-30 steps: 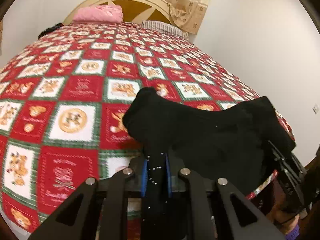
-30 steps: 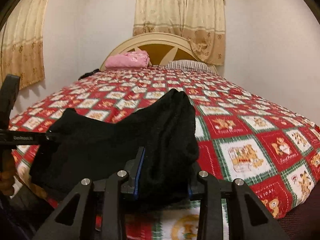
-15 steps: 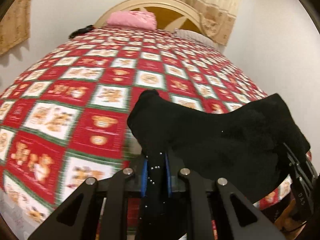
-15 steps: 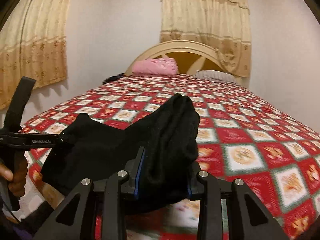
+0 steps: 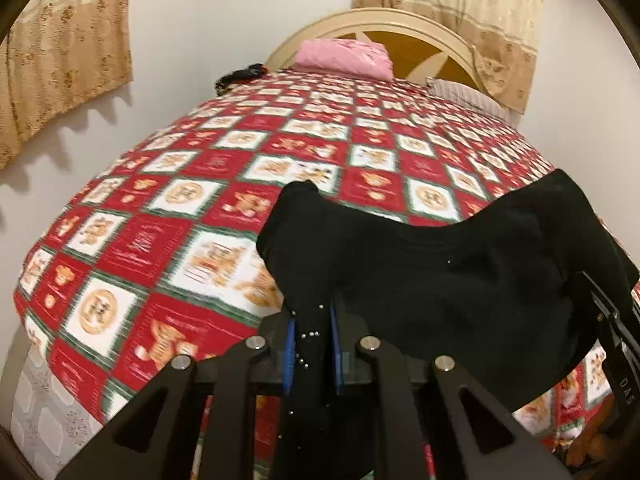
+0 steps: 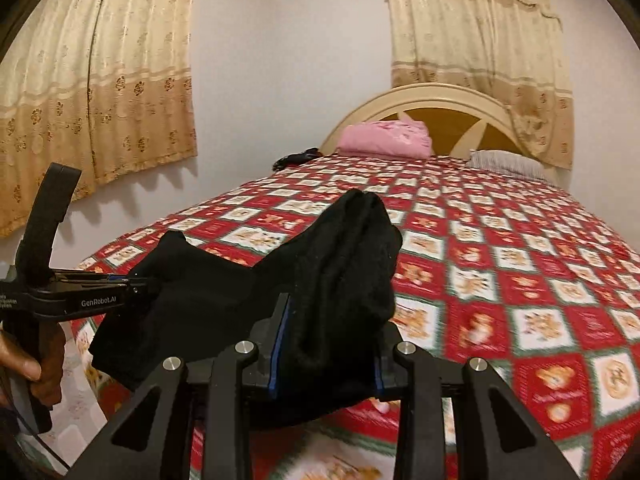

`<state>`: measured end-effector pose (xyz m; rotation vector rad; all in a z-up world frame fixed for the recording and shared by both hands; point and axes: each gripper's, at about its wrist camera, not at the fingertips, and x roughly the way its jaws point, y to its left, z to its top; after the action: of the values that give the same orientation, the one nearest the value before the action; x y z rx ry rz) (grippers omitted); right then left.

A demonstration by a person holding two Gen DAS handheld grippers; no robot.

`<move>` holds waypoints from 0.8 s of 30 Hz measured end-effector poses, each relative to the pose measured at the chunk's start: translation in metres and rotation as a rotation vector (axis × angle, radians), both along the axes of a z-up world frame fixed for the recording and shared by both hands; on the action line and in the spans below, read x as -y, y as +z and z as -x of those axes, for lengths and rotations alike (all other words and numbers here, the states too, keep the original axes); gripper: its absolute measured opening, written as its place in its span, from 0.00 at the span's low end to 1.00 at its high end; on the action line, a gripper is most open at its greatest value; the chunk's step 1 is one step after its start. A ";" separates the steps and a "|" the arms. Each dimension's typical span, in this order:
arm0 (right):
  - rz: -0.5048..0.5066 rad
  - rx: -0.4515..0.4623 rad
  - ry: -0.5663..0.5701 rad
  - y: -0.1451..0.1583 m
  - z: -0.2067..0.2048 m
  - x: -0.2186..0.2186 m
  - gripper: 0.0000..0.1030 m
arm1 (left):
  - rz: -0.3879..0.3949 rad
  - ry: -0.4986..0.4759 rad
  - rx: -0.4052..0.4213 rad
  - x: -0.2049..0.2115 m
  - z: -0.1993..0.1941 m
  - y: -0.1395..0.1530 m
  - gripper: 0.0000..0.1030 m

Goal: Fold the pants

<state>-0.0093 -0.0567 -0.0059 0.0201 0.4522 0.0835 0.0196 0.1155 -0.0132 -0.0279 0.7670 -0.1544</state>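
Black pants [image 5: 460,292] hung between the two tools above the near end of a bed [image 6: 500,240] spread with a red, white and green checked quilt [image 5: 192,240] printed with bears. The left tool [image 5: 312,352] was clamped tight on a thin bunch of the cloth, its blue pads [image 5: 289,356] nearly meeting around it. The right tool [image 6: 326,348] gripped a much thicker wad, with its jaws standing wider apart on it. No basket, box or other container showed in either view. The left wrist view alone showed small bright studs [image 5: 310,334] on the cloth between the pads, and the right tool only as a dark edge at the far right of the picture. The right wrist view alone showed the left tool from the side, with white lettering on its body, a hand [image 6: 24,364] wrapped around its grip, and the pants sagging between both tools clear of the quilt. Farther off, a pink pillow [image 6: 384,140] lay at the head of the bed against a cream headboard [image 6: 432,98], a striped pillow [image 6: 508,162] lay beside it, and a small dark bundle [image 6: 296,158] sat at the bed's far left edge. Beige patterned curtains [image 6: 96,80] hung on the walls. The held cloth hid the quilt just ahead of each tool.
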 end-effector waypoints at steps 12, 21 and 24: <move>-0.013 0.011 0.053 0.003 -0.071 -0.042 0.33 | -0.091 0.124 0.064 -0.036 -0.049 0.009 0.15; -0.056 -0.044 0.029 -0.010 -0.121 -0.055 0.33 | -0.145 0.157 0.059 -0.051 -0.082 0.006 0.15; -0.073 -0.105 0.022 -0.027 -0.139 -0.058 0.33 | -0.163 0.157 0.019 -0.055 -0.094 -0.010 0.15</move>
<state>0.1300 0.0010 -0.0327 0.0913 0.5542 0.1206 0.1137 0.1707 -0.0229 0.0680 0.7531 0.0567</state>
